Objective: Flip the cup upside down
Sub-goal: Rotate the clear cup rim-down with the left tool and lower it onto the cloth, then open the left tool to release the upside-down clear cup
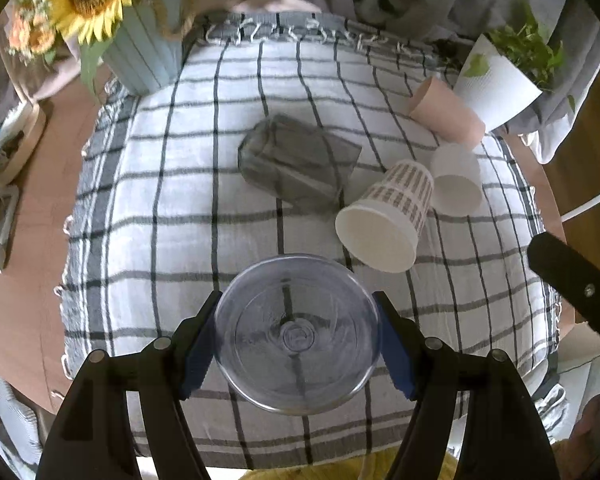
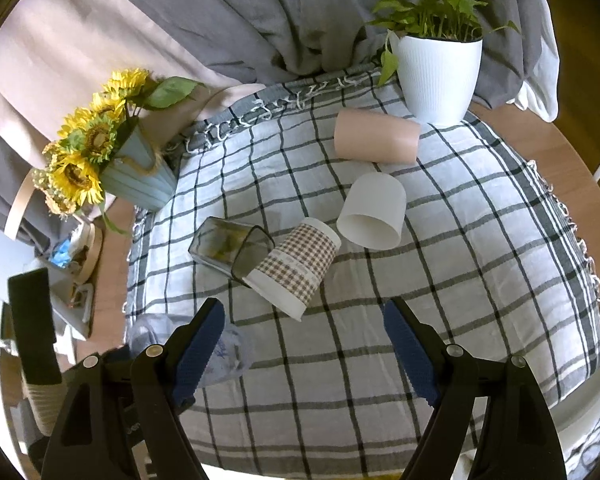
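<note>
- At 6 o'clock in the left wrist view: left tool (image 1: pixel 296 340) clamped on a clear plastic cup (image 1: pixel 297 334), blue pads on opposite sides, above the checked cloth (image 1: pixel 172 208).
- Cup's round end faces the camera; rim or base, cannot tell.
- Right tool (image 2: pixel 304 344) spread wide, holding nothing; the clear cup shows at its 8 o'clock.
- Judgement: roll the wrist slowly, grip firm but not crushing the thin wall, then set the cup rim-down on bare cloth.
- Keep short of the houndstooth paper cup (image 1: pixel 384 216) at 1 o'clock.
</note>
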Tool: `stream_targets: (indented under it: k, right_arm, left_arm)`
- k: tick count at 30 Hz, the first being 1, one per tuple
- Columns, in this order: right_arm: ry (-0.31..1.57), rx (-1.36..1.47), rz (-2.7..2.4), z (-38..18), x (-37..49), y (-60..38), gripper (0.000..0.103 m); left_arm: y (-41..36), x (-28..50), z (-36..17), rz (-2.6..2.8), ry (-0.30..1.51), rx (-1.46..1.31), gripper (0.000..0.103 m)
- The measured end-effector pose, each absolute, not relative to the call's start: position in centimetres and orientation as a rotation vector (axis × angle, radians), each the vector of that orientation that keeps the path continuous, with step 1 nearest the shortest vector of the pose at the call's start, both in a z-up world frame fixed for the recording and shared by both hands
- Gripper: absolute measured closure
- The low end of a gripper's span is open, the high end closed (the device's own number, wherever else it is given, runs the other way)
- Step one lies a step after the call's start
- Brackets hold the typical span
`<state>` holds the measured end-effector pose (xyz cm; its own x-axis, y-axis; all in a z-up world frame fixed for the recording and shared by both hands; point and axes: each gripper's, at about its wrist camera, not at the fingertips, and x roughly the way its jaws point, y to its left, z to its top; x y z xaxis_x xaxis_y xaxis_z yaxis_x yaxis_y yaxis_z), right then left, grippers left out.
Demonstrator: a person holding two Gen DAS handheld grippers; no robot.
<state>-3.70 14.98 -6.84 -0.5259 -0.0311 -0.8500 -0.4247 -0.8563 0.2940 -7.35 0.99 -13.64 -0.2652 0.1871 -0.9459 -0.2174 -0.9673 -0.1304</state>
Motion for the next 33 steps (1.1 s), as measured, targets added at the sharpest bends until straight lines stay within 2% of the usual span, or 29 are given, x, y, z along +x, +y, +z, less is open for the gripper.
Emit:
stream_targets:
  k: [8,13,15,17,33]
  right_arm:
    - [0.698,-1.401,2.436,-7.5,-3.8,15.1,0.021]
    - [0.701,-1.405,2.425,-7.6,-3.8,15.3,0.021]
    - [0.696,-1.403,2.428,-7.6,-3.8,15.3,0.021]
    - [0.699,-1.407,2.432,-7.6,-3.9,15.2,0.021]
    - [0.682,-1.395,2.439,-6.8,-3.7,15.0,0.021]
  left_arm:
    - [1.7,-7.7,-13.7,2.330,0.079,-1.695,0.032]
    - [1.6,-8.1,-14.4,2.273,0.011,-1.736,0.030]
    - [1.6,-8.2,-14.5,2.263,0.006,-1.754,0.026]
    - [1.8,-8.2,-14.6,2.256,0.011,-1.757,0.016]
    - [1.8,-7.7,-13.3,2.277,0.018,-1.724,0.015]
